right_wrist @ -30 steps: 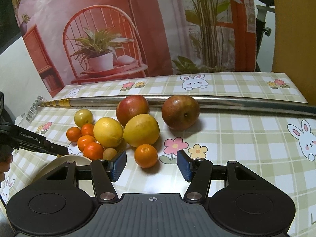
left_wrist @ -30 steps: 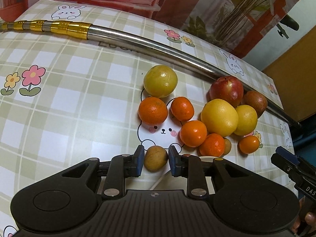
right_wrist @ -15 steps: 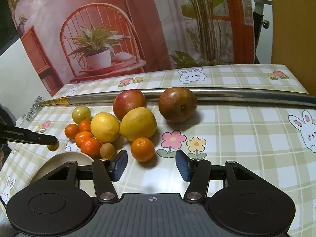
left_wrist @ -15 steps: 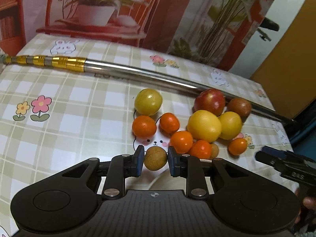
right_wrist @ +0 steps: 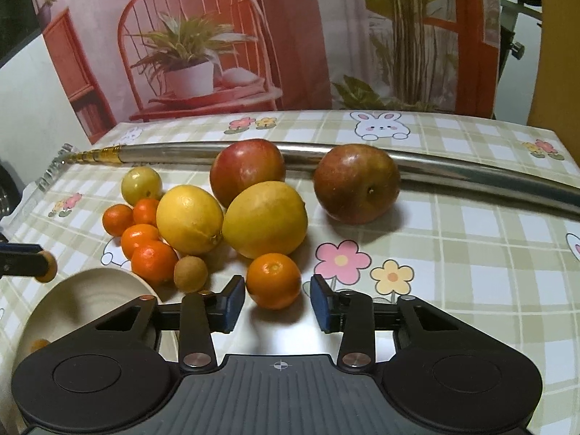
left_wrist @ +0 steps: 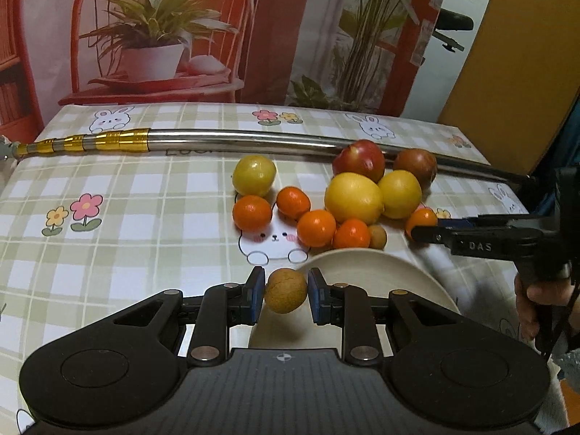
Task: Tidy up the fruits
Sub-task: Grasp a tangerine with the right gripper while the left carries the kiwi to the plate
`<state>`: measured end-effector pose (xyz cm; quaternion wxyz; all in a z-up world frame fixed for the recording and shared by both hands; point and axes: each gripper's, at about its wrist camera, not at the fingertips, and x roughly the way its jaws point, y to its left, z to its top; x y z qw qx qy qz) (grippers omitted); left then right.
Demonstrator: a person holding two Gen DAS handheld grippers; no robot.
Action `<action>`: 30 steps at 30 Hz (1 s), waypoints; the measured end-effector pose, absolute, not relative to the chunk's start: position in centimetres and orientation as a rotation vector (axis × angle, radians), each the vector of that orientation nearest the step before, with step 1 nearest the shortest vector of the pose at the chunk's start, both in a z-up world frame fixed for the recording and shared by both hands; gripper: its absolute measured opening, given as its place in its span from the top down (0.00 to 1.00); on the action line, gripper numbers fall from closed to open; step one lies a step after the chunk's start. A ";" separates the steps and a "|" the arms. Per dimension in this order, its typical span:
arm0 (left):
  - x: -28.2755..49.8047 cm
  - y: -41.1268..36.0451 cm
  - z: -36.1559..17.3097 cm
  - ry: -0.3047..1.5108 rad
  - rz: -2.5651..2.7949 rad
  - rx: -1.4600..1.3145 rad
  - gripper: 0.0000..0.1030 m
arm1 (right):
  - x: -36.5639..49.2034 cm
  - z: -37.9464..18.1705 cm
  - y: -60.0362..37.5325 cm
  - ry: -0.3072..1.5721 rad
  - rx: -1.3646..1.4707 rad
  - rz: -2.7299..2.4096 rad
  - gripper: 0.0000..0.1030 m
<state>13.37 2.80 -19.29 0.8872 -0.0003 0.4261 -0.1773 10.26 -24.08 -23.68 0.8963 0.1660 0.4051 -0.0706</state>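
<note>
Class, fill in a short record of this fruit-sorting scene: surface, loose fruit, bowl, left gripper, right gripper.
Surface: checked tablecloth with bunny and flower prints
Loose fruit: cluster including a red apple, a lemon and several small oranges, in front of a metal pole
Bowl: cream bowl at the near edge of the cluster
Left gripper: shut on a small brown fruit, near the bowl
Right gripper: jaws closing, small orange between them
</note>
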 end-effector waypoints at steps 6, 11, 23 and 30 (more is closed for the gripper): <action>12.9 3.0 -19.9 0.896 -0.372 -0.012 0.74 | 10.2 -23.9 -23.5 0.827 0.312 -0.158 0.69; 12.6 2.9 -20.1 0.902 -0.370 -0.014 0.74 | 10.4 -24.0 -23.6 0.828 0.321 -0.164 0.68; 11.7 2.8 -20.4 0.907 -0.379 0.010 0.74 | 8.8 -22.1 -22.8 0.764 0.307 -0.162 0.69; 11.4 2.5 -20.8 0.914 -0.392 0.015 0.74 | 6.8 -19.5 -21.7 0.724 0.330 -0.121 0.69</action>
